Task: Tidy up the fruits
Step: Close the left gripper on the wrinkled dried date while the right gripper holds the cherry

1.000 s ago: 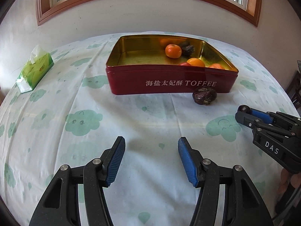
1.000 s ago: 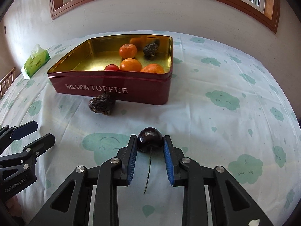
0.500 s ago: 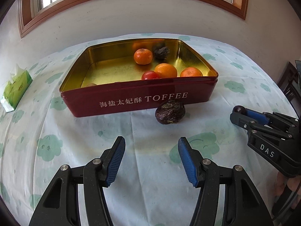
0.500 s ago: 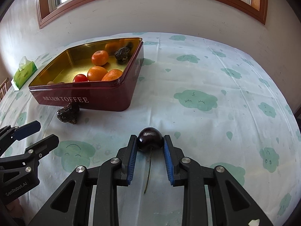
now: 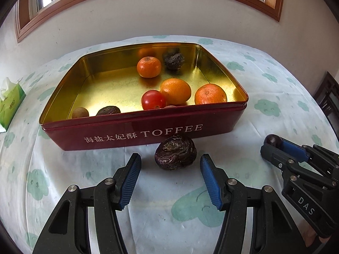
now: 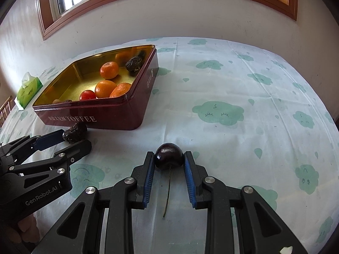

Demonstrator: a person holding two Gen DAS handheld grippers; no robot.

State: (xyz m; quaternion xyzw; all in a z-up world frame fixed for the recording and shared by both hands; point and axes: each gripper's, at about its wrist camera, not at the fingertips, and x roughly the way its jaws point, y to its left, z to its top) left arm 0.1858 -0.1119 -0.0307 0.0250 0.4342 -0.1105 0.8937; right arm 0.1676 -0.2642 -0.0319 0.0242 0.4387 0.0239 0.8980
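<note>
A red TOFFEE tin [image 5: 118, 135] with a gold inside holds three oranges, a tomato [image 5: 153, 100] and several dark wrinkled fruits. A dark wrinkled fruit [image 5: 175, 154] lies on the cloth against the tin's front wall. My left gripper [image 5: 170, 163] is open, its fingertips level with that fruit on either side, apart from it. My right gripper [image 6: 169, 158] is shut on a dark cherry [image 6: 169, 156] with a long stem. It shows in the left wrist view [image 5: 273, 142] at the right. The wrinkled fruit [image 6: 75, 133] and the tin [image 6: 118, 114] also show in the right wrist view.
A green tissue pack [image 5: 9, 102] lies at the far left of the table. The table has a white cloth with green cloud prints [image 6: 218, 112]. A wall with a wood-framed window stands behind the table. Dark furniture [image 5: 330, 99] is at the right edge.
My left gripper has moved forward to the wrinkled fruit, which now sits between its open fingers. My right gripper, still holding the cherry, has shifted right, so the tin sits further left.
</note>
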